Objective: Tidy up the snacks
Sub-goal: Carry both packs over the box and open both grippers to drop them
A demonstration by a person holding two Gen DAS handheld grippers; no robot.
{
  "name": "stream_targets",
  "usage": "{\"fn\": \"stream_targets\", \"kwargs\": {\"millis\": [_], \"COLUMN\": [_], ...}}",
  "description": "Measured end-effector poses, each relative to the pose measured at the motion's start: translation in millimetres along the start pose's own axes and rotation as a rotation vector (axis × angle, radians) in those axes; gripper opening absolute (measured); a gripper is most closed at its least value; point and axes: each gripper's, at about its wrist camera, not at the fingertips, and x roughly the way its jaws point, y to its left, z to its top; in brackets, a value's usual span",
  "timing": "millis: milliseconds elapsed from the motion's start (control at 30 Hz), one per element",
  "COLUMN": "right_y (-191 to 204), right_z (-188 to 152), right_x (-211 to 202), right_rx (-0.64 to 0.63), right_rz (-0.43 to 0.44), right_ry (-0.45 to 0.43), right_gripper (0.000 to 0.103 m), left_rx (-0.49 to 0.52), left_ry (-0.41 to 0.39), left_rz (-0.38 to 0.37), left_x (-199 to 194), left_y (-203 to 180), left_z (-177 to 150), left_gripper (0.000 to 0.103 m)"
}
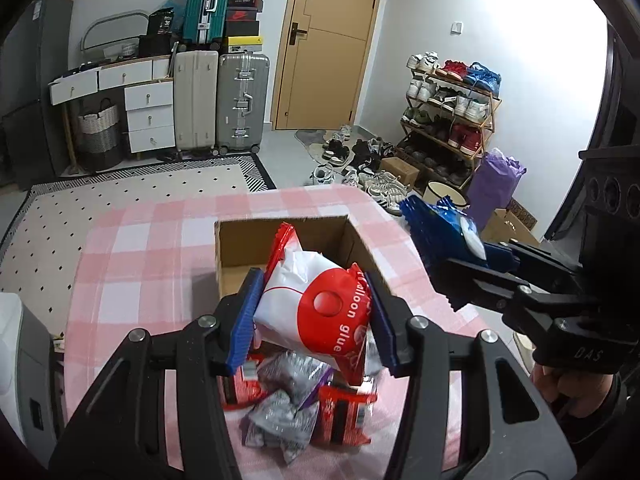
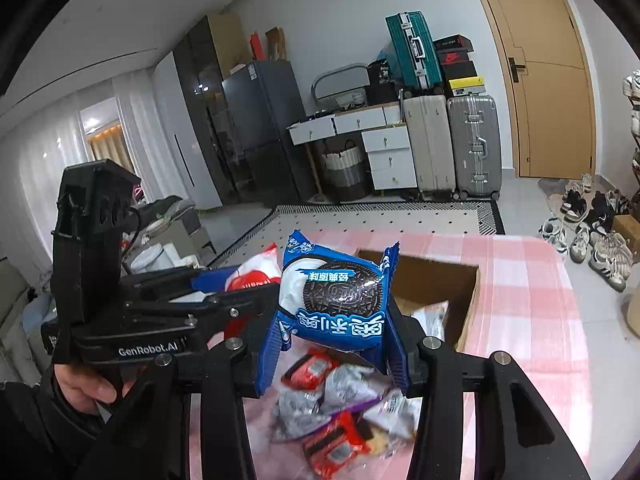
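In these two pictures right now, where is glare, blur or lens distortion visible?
Left wrist view: strong white glare washes out the upper right wall; the door looks bowed by the fisheye; the loose snack packets under the left gripper are soft. Right wrist view: the blue cookie packet in the right gripper is sharp; packets below are blurred.

Open cardboard box (image 1: 320, 240) on the checked tablecloth (image 1: 152, 248): its top stands unobstructed and its far half is bare. Loose snack packets (image 1: 288, 404) crowd the cloth just before its near wall; cloth left of the box lies free.
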Motion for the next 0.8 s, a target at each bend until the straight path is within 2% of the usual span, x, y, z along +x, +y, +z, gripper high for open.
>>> {"fn": "stream_targets", "kwargs": {"millis": [367, 600, 800], "right_y": [-28.6, -47.9, -67.9], "right_z": [46.1, 60.1, 59.6], "right_x": [37.6, 76.5, 113.2], "right_rx": [-0.002, -0.007, 0.009], "right_rz": [-0.033, -0.068, -0.082], "right_ry": [0.010, 0.046, 0.094], "right_gripper": [0.046, 0.046, 0.046], "left_rx": [-0.034, -0.053, -0.063], "left_ry": [0.036, 0.075, 0.114], "left_rz": [-0.012, -0.024, -0.029], "left_x": [57.0, 110.9, 152.6], "left_y": [22.1, 42.0, 55.2], "left_z": [54.8, 67.9, 64.7], "left_gripper": [0.048, 0.048, 0.048]}}
